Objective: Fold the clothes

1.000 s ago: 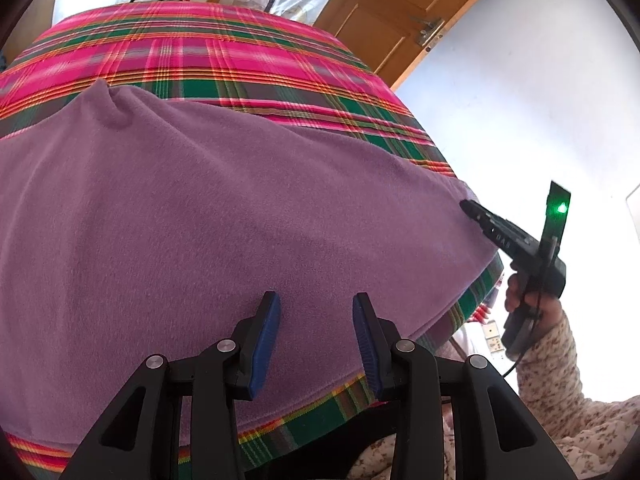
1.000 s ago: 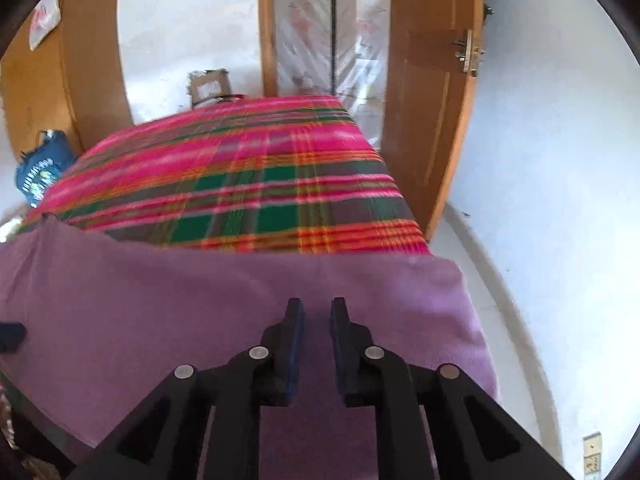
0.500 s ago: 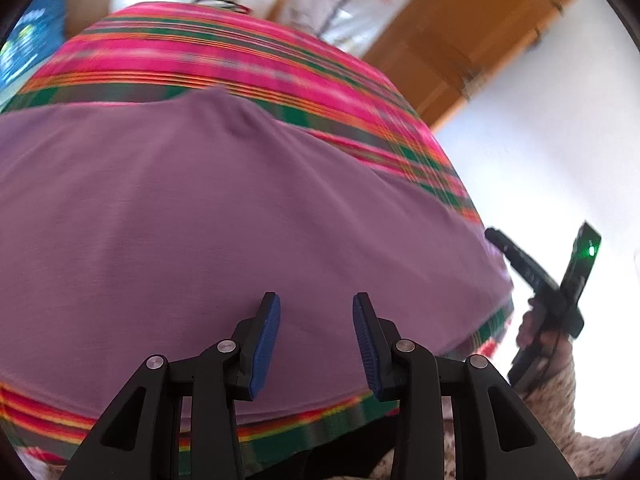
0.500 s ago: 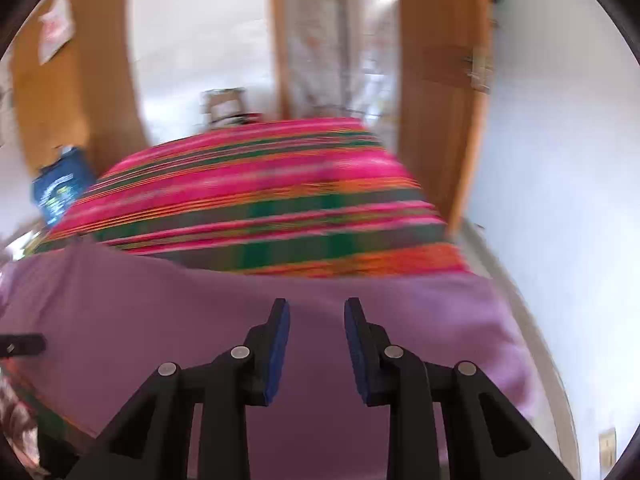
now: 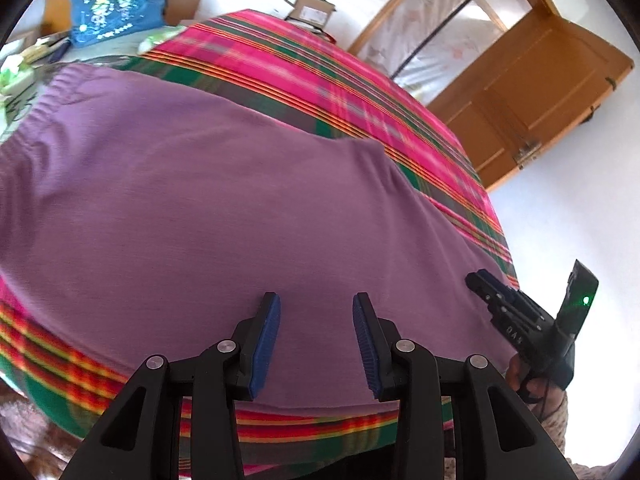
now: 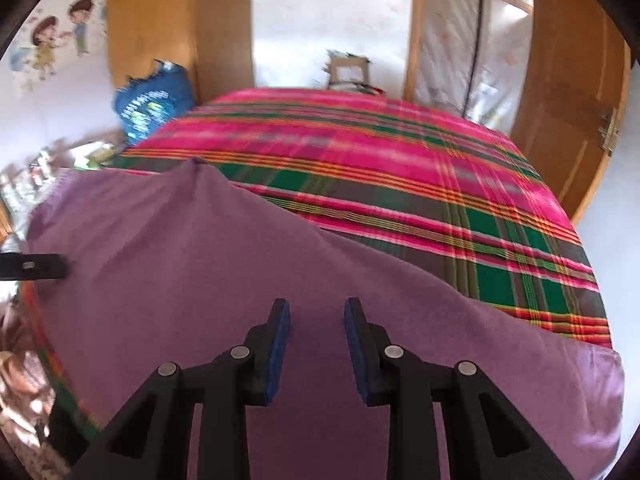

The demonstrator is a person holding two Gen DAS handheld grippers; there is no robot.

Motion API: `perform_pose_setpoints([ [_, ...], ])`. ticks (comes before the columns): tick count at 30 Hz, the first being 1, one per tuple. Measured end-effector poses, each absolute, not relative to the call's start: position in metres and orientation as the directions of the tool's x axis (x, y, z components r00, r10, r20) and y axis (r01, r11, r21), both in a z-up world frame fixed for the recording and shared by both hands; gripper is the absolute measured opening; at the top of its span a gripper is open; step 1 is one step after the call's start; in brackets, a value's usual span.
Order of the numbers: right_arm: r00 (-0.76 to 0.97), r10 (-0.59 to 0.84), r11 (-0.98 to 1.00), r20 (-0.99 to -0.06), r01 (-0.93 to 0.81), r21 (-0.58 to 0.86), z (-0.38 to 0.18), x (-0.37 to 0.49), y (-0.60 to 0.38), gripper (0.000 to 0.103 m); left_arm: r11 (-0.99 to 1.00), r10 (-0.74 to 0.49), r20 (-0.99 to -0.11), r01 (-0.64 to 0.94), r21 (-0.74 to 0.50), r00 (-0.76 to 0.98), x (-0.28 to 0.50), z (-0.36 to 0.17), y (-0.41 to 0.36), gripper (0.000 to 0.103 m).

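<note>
A purple garment point(image 5: 224, 216) lies spread on the plaid blanket point(image 6: 400, 168); left gripper point(image 5: 316, 336) and right gripper point(image 6: 316, 336) hover over it, fingers apart, holding nothing.

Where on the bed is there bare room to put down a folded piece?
The plaid blanket lies bare beyond the purple garment, up to the far edge by the cardboard box. The left side near the blue bag is cluttered.

**Lighting and picture quality**

Bright, even daylight; white wall point(image 5: 568, 184) nearly blown out. Shadows soft. Strong fisheye curvature, dark corners in both views. Right wrist view motion-blurred, worst on plaid blanket point(image 6: 360, 148) and left edge.
</note>
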State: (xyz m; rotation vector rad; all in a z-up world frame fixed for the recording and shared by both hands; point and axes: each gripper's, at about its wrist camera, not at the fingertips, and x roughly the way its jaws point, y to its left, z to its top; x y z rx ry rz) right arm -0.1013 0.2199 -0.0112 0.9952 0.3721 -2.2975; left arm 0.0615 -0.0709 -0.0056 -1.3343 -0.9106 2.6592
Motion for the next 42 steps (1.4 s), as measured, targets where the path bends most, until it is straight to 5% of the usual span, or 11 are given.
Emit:
perform_pose_setpoints([
  [28, -0.497, -0.513, -0.686, -0.700, 0.728, -0.015, -0.004, -0.047, 0.157, 0.032, -0.640, -0.004, -0.707, 0.545, -0.541, -0.707, 0.149, -0.009, -0.196, 0.039],
  [42, -0.438, -0.552, -0.609, -0.709, 0.793, -0.016, -0.011, -0.025, 0.124, 0.032, -0.566, -0.038, -0.731, 0.617, -0.546, -0.681, 0.157, -0.016, -0.216, 0.039],
])
